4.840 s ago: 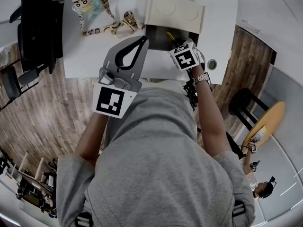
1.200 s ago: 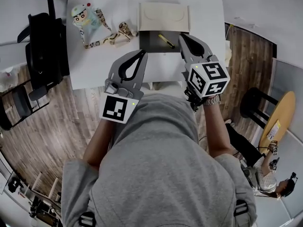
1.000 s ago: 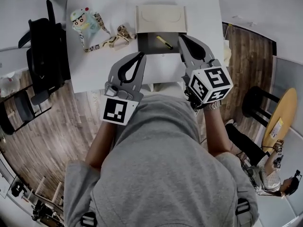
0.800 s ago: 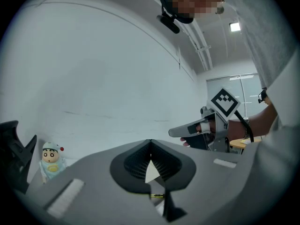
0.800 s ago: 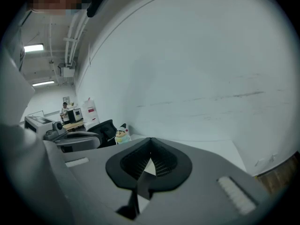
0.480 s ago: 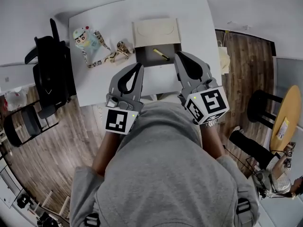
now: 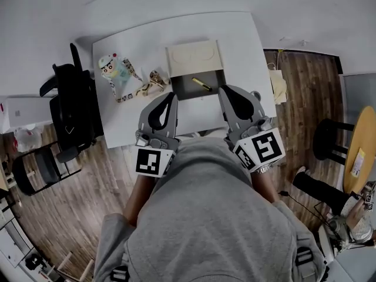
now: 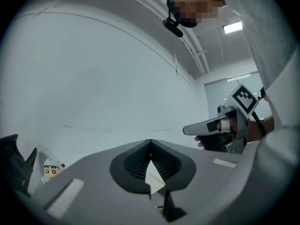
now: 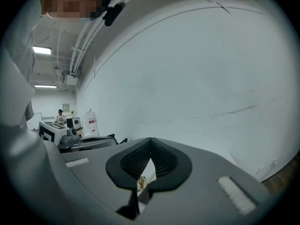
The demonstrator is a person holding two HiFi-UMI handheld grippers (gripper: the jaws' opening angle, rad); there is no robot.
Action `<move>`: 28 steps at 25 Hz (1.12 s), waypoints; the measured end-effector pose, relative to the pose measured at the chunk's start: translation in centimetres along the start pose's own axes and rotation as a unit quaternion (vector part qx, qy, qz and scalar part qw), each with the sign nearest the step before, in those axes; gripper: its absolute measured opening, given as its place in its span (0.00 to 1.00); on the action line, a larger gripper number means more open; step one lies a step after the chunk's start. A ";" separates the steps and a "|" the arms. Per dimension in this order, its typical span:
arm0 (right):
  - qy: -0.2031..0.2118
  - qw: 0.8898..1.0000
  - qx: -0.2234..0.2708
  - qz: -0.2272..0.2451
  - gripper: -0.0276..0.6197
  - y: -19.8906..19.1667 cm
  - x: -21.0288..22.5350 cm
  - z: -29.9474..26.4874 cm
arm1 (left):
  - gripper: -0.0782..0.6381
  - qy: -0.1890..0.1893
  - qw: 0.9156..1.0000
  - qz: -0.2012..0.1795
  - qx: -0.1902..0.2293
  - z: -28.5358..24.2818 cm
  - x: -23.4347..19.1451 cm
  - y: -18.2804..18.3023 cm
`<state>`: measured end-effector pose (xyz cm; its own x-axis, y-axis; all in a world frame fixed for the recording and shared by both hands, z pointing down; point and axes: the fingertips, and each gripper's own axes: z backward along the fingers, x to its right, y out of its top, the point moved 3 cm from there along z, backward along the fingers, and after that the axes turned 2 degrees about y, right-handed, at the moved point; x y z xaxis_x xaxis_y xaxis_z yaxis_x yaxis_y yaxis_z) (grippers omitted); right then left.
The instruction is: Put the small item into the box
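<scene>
left tool [image 7: 172, 96] and right tool [image 7: 223, 91] both closed tip to tip, nothing gripped, held by the near edge of the bench [image 7: 247, 51]. small yellow item [image 7: 201, 84] lies inside the open box [image 7: 183, 90], between the tool tips in the head view. toy figure [image 7: 111, 69] sits left of the box.

One box [image 7: 183, 87], one yellow item [image 7: 201, 84], one doll [image 7: 111, 70], two grippers [image 7: 172, 96] [image 7: 223, 91].

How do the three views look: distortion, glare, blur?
Head view: heavy fisheye, floor boards curve, lighting even, sharp. Left gripper view: black round vignette, ceiling light blown out. Right gripper view: same vignette, wall flat and featureless.
</scene>
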<state>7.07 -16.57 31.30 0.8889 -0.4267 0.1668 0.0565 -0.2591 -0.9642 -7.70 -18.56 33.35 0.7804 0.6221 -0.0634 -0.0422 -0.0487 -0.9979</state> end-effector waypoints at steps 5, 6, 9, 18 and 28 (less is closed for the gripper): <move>0.001 1.000 0.010 0.015 0.07 0.4 -0.7 0.0 | 0.11 -0.002 1.000 0.002 0.024 0.1 0.1 1.2; -0.001 1.000 0.012 0.014 0.07 0.4 -0.9 -0.1 | 0.11 -0.001 1.000 0.004 0.028 0.1 0.0 1.3; -0.006 1.000 0.018 0.009 0.07 0.6 -1.1 -0.2 | 0.11 0.002 0.999 0.008 0.031 0.1 -0.1 1.4; 0.002 1.000 0.012 0.015 0.07 0.5 -1.7 -0.8 | 0.11 0.007 0.999 0.013 0.031 0.2 -0.5 1.4; 0.003 1.000 0.002 0.009 0.07 0.0 -1.5 -0.5 | 0.11 -0.001 0.999 0.011 0.041 0.1 0.0 1.2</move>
<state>5.53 -16.33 31.10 0.8870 -0.4362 0.1515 0.0436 -0.2475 -0.9679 -7.78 -18.52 32.18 0.7775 0.6231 -0.0849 -0.1097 0.0014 -0.9940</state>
